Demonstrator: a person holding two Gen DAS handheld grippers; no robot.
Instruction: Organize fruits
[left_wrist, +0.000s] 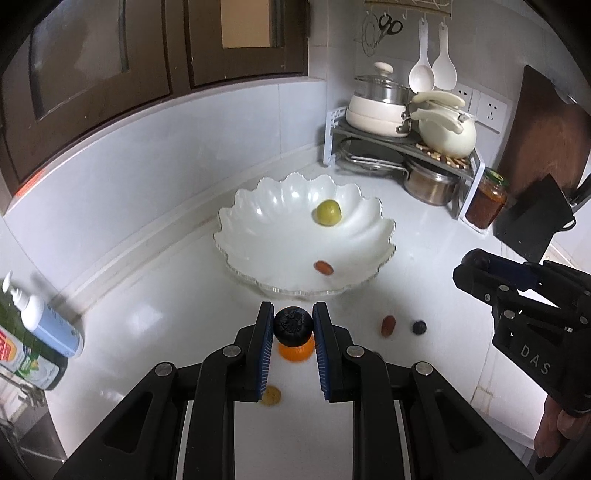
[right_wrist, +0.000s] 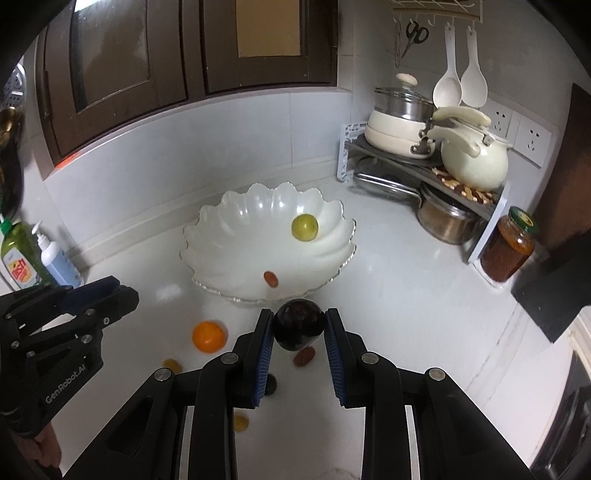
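Left gripper (left_wrist: 293, 326) fingers clamped on a blueberry (left_wrist: 293, 327), right gripper (right_wrist: 299, 329) fingers clamped on a dark fruit (right_wrist: 298, 329), possibly a plum, scalloped bowl (left_wrist: 258, 225) beyond on the bench (left_wrist: 155, 314)

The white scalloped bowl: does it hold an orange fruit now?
No. The white scalloped bowl holds only a yellow-green fruit and a small red fruit; the orange lies on the counter.

two fruits in the bowl (left_wrist: 258, 218) (others before it)
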